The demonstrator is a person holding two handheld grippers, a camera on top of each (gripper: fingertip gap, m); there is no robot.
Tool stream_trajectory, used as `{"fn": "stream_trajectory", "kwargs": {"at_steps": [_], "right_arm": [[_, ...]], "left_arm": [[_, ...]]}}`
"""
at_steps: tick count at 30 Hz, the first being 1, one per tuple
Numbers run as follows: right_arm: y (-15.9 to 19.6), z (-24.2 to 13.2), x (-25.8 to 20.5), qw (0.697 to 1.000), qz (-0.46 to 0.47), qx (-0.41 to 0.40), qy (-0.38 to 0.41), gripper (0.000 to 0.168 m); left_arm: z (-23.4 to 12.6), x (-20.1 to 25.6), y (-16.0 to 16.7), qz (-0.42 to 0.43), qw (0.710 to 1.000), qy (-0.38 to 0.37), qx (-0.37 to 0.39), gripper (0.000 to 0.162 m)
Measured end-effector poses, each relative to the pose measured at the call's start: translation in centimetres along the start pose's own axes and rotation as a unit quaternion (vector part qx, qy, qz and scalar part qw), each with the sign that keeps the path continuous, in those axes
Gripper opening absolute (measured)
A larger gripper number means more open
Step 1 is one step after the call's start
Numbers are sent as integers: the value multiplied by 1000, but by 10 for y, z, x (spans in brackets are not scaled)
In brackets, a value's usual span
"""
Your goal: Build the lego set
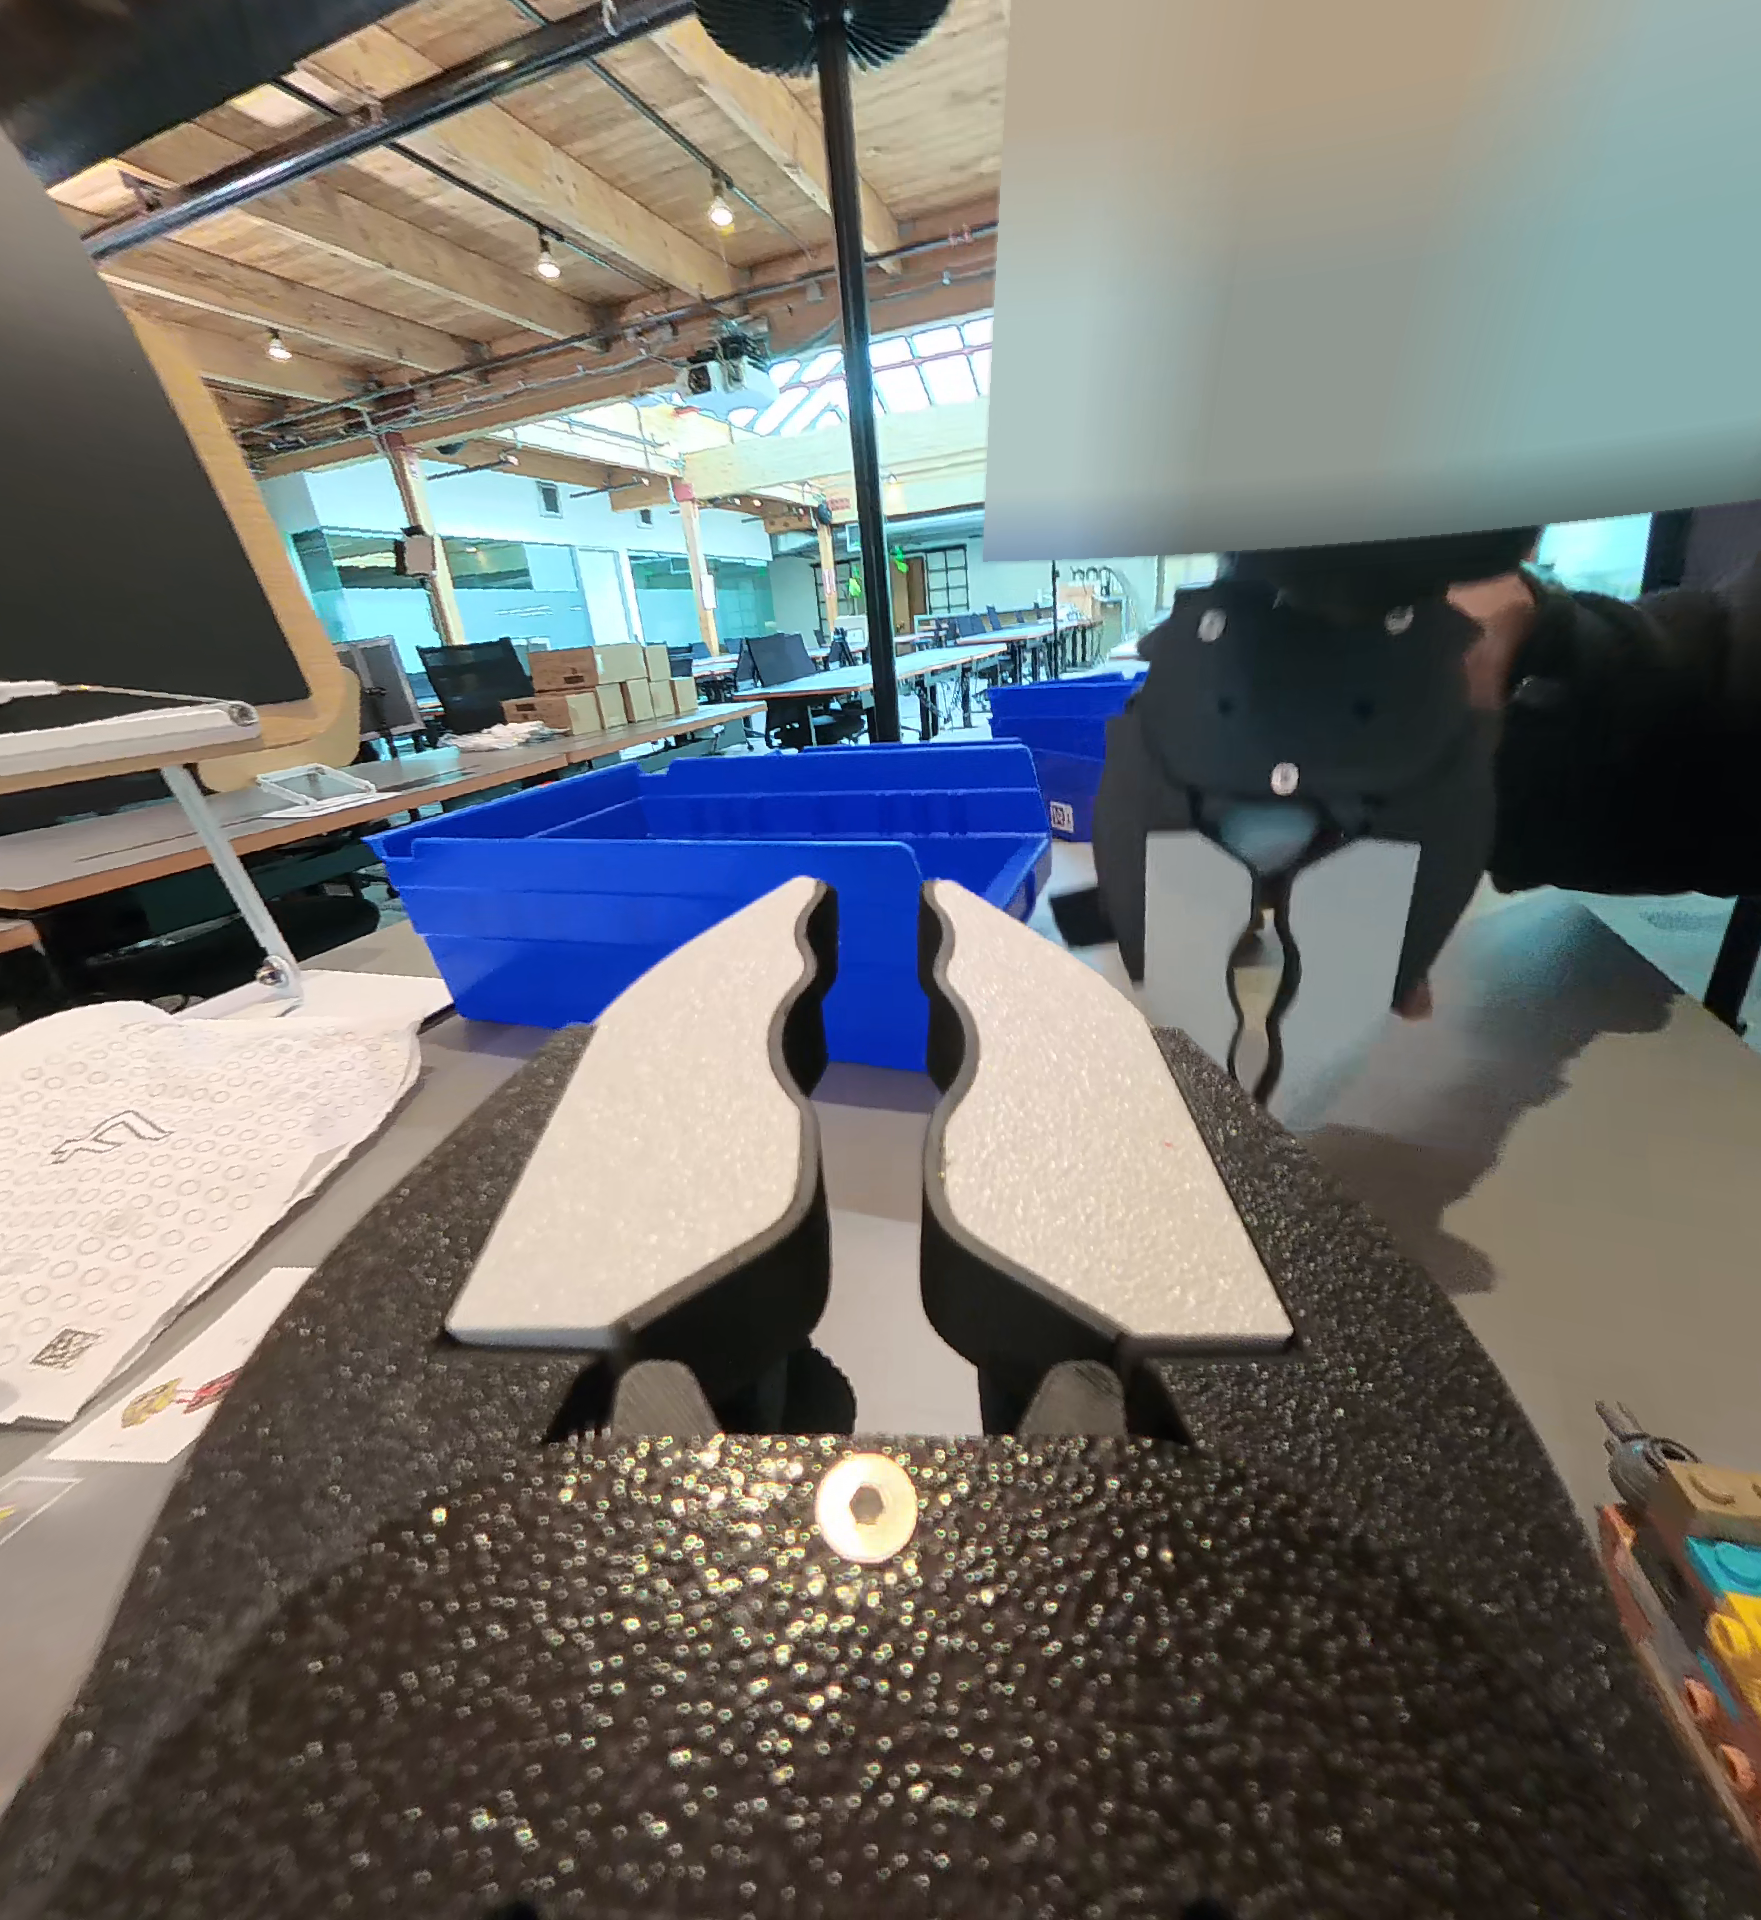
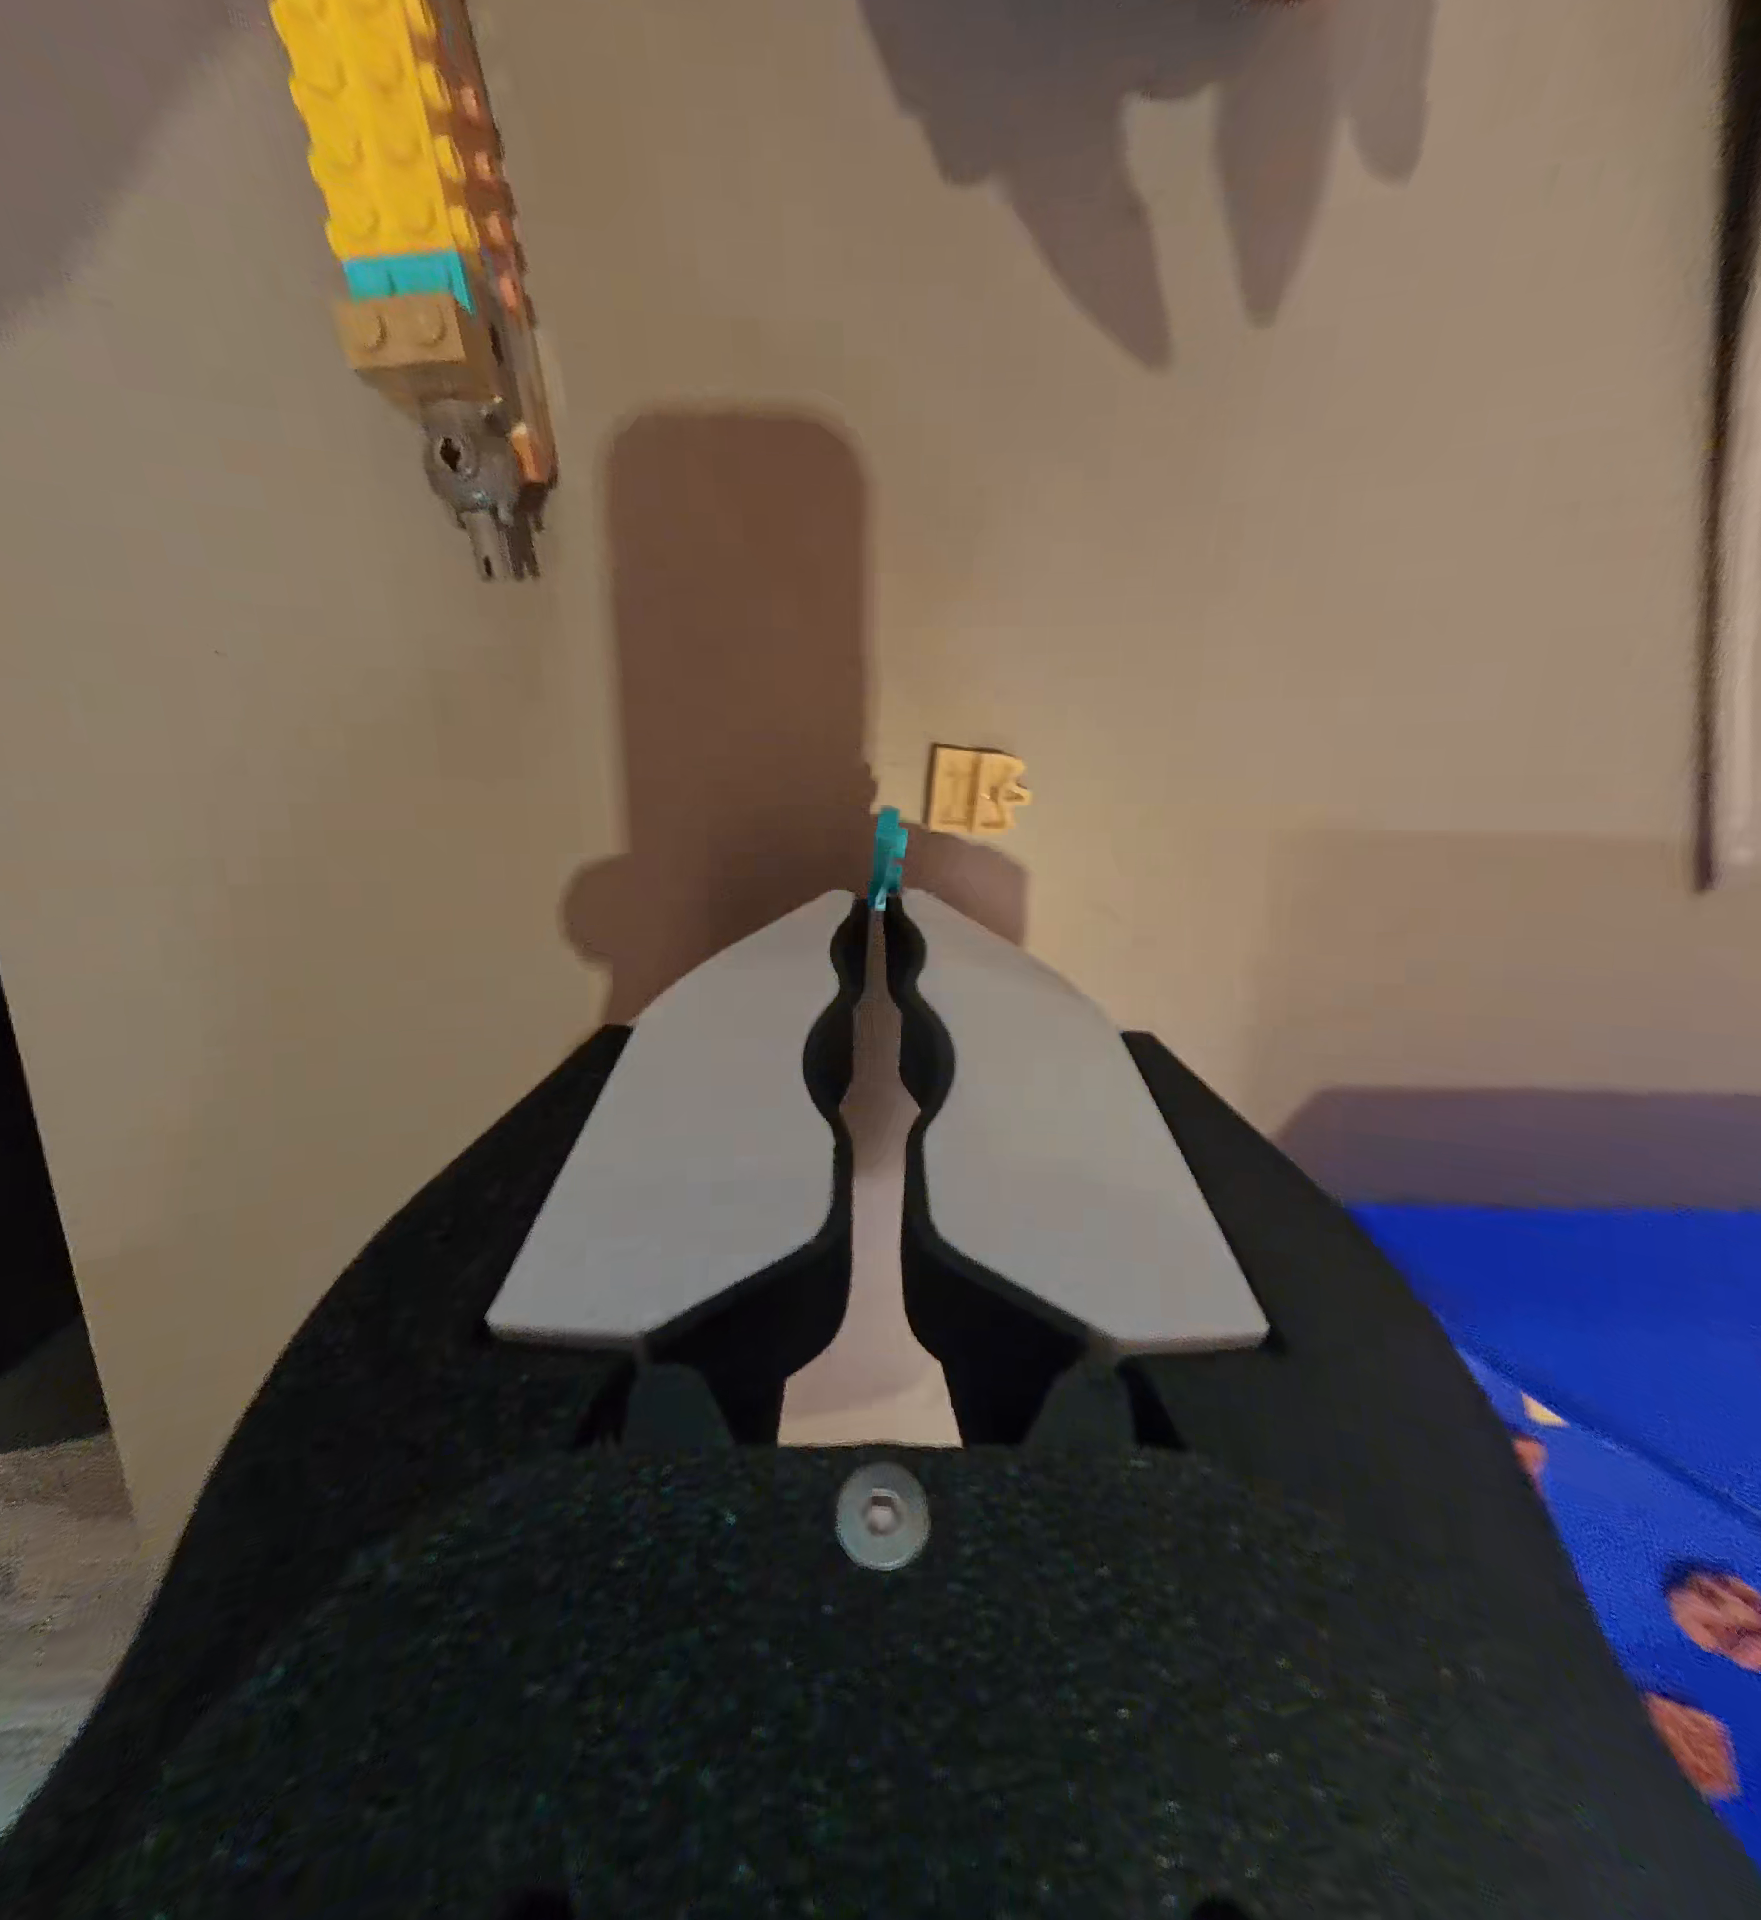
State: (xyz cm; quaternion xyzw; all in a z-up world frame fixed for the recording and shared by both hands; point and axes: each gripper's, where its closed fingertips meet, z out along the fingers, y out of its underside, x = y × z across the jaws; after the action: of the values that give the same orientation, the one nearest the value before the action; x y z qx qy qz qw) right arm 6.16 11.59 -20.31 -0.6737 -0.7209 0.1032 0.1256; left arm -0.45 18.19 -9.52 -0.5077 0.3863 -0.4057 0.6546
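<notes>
My right gripper is shut on a small teal lego piece, held edge-on at the fingertips above the table. A tan flat piece lies on the table just beyond it. The partly built lego model, yellow, teal, tan and brown with a grey pin end, lies at the upper left of the right wrist view. The model also shows in the left wrist view at the lower right edge. My left gripper is open and empty, held above the table. The right gripper shows beyond it, pointing down.
A blue bin stands just ahead of my left gripper, with more blue bins behind. The bin also shows in the right wrist view, holding loose pieces. Paper sheets lie at the left. A black pole rises behind the bin. My hands' fingertips stand some 15 centimetres from each other.
</notes>
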Motion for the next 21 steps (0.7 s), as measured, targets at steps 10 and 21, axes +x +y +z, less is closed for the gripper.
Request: {"fn": "stream_trajectory", "kwargs": {"at_steps": [10, 21], "right_arm": [[3, 24, 1, 996, 58, 56, -25, 7], [4, 22, 5, 987, 83, 137, -7, 23]], "left_arm": [[3, 8, 4, 12, 1000, 13, -17, 13], [3, 12, 9, 15, 999, 34, -33, 14]]}}
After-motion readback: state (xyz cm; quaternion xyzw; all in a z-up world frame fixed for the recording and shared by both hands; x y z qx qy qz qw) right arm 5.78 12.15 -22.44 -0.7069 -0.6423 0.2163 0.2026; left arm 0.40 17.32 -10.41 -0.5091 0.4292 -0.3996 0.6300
